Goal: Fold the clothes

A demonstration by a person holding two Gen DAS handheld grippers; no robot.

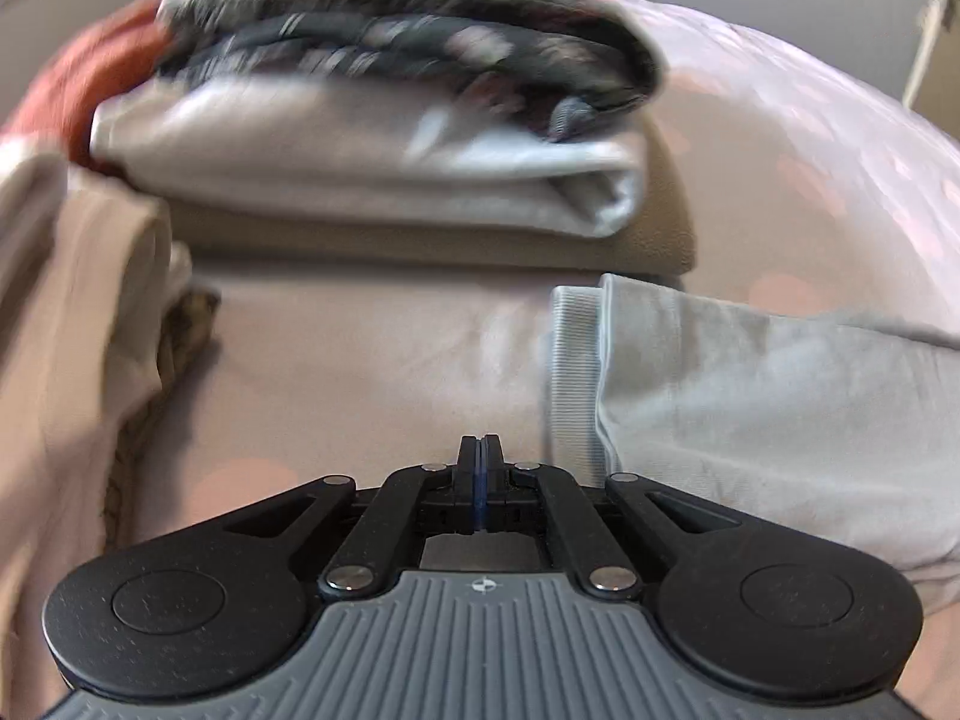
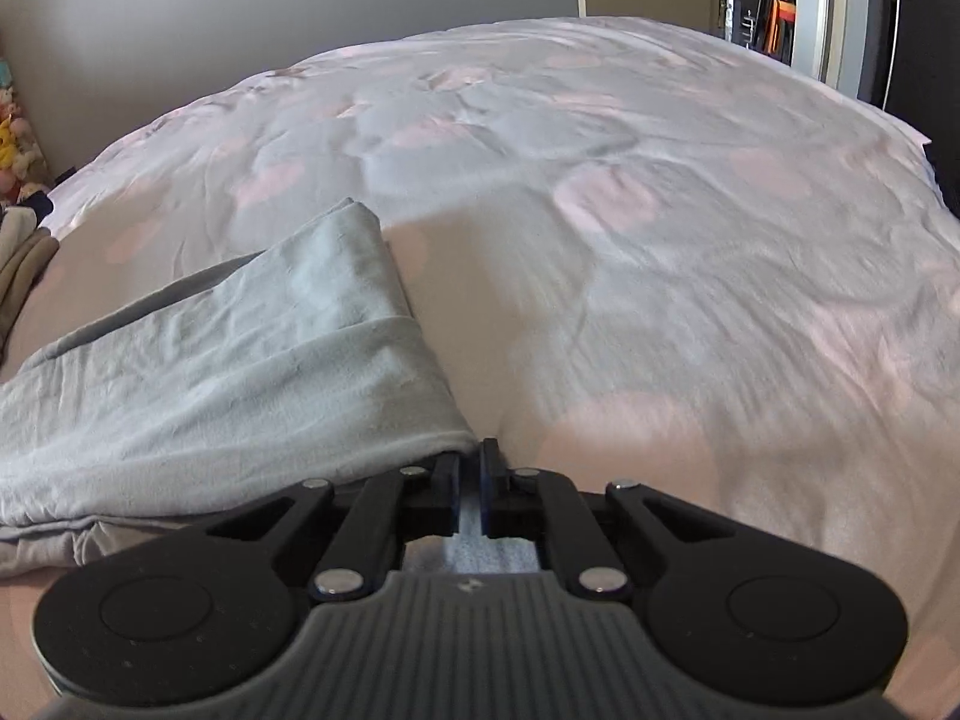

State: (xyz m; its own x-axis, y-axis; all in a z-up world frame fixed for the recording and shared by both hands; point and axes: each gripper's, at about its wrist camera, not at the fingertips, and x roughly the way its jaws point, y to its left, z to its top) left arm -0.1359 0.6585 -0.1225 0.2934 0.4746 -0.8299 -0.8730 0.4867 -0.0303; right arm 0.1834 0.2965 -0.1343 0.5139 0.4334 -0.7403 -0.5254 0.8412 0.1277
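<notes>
A wide bed in a pale cover with pink spots fills both views. At its left side sits a stack of folded clothes, a dark patterned piece on top, white and tan beneath. The light grey garment lies flat on the cover, ribbed hem facing the stack. Left gripper hovers beside that hem, fingers pressed together on nothing. Right gripper sits at the garment's corner, fingers nearly together with grey cloth pinched between them.
</notes>
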